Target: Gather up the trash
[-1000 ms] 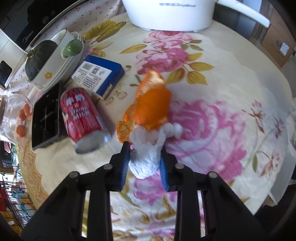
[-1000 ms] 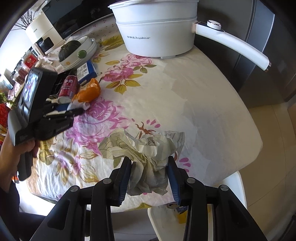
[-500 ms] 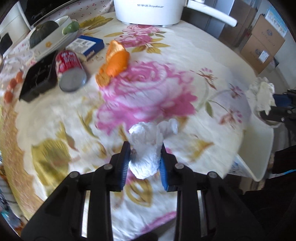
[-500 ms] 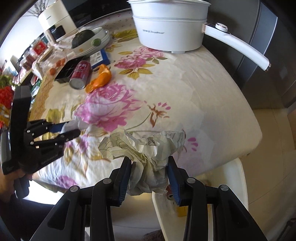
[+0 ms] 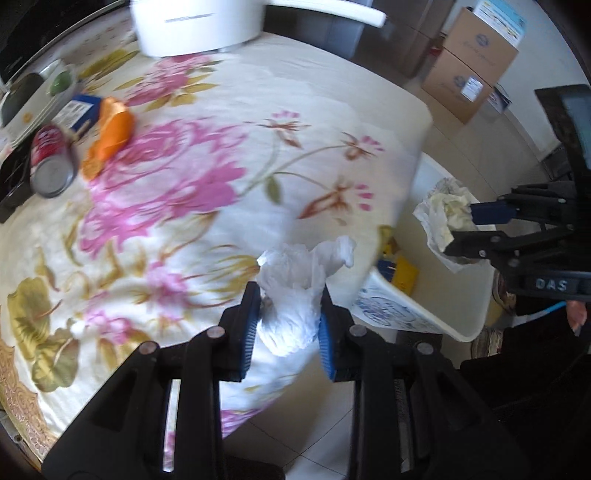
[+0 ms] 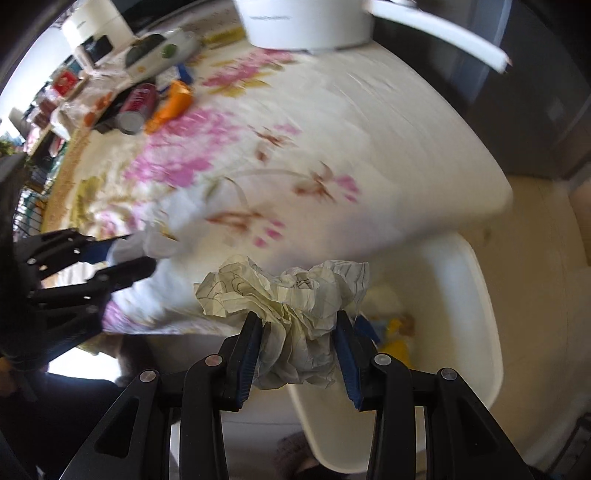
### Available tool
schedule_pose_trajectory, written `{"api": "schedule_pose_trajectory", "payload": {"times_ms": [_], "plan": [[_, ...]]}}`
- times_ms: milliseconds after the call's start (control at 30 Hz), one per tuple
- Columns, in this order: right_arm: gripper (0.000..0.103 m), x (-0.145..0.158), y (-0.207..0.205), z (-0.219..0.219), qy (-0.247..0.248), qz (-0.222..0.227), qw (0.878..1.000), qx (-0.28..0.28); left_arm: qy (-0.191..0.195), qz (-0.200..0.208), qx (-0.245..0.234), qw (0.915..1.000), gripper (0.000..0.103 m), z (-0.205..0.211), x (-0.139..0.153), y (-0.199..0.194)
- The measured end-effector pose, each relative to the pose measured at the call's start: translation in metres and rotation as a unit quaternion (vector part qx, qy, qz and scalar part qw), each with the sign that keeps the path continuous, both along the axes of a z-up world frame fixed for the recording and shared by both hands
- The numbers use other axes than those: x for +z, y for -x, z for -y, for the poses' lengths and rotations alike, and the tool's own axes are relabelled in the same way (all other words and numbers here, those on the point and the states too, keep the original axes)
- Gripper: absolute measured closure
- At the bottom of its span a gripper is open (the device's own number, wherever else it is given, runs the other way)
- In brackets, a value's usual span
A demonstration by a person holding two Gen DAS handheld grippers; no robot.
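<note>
Both loads are up off the counter (image 5: pixel 332 122) now; the left claw (image 5: pixel 286 315) is clamped on a white tissue wad (image 5: pixel 295 291), held out over the counter's near edge; the right claw (image 6: pixel 299 350) is pinched tight on a crumpled paper ball (image 6: pixel 288 295), hanging above the white bin (image 6: pixel 476 314) that stands on the floor just beside the counter; inside the bin there are some blue and yellow scraps (image 6: pixel 391 332) at the bottom, so by my reading it already has trash in it; neither wad is dropped yet, that's the step in hand. Left to do, I'd judge: an orange peel (image 5: pixel 110 136) lies back on the cloth just beside a tipped red can (image 5: pixel 50 166), and whether the can counts as trash I can't tell. The surface is a cream cloth with big pink roses, motion-blurred; at the far end sits a white electric pot (image 5: pixel 195 26) with a long handle; a blue box (image 5: pixel 83 110) lies near the peel; beyond the counter, pale floor tiles and stacked cardboard cartons (image 5: pixel 472 62) by the wall.
</note>
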State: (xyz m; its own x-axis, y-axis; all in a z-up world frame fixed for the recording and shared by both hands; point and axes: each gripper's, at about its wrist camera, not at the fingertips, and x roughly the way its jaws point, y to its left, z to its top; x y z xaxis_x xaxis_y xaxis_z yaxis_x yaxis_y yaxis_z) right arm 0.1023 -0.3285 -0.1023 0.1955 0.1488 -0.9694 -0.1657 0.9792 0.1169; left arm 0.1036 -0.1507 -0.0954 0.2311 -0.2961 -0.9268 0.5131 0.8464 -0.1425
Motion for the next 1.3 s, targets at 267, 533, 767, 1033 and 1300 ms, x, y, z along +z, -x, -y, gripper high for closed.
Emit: {"api": "schedule_pose_trajectory", "payload": {"times_ms": [267, 533, 767, 1033, 1300], "plan": [[0.062, -0.018, 0.016, 0.062, 0.015, -0.021, 0.999, -0.048, 0.007, 0.001, -0.044, 0.999, 0.072, 0.044, -0.001, 0.01], [0.061, -0.029, 0.027, 0.1, 0.018, -0.034, 0.996, -0.076, 0.006, -0.005, -0.078, 0.9969, 0.072, 0.088, -0.013, 0.014], [0.061, -0.034, 0.034, 0.125, 0.017, -0.039, 0.995, -0.085, 0.01, -0.006, -0.106, 0.9943, 0.072, 0.117, -0.019, 0.019], [0.061, -0.044, 0.033, 0.145, 0.019, -0.049, 0.994, -0.101, 0.022, 0.002, -0.128, 0.9916, 0.071, 0.129, -0.024, 0.019], [0.044, -0.049, 0.029, 0.152, 0.017, -0.059, 0.99, -0.123, 0.021, 0.012, -0.125, 0.9918, 0.034, 0.131, -0.025, 0.018]]}}
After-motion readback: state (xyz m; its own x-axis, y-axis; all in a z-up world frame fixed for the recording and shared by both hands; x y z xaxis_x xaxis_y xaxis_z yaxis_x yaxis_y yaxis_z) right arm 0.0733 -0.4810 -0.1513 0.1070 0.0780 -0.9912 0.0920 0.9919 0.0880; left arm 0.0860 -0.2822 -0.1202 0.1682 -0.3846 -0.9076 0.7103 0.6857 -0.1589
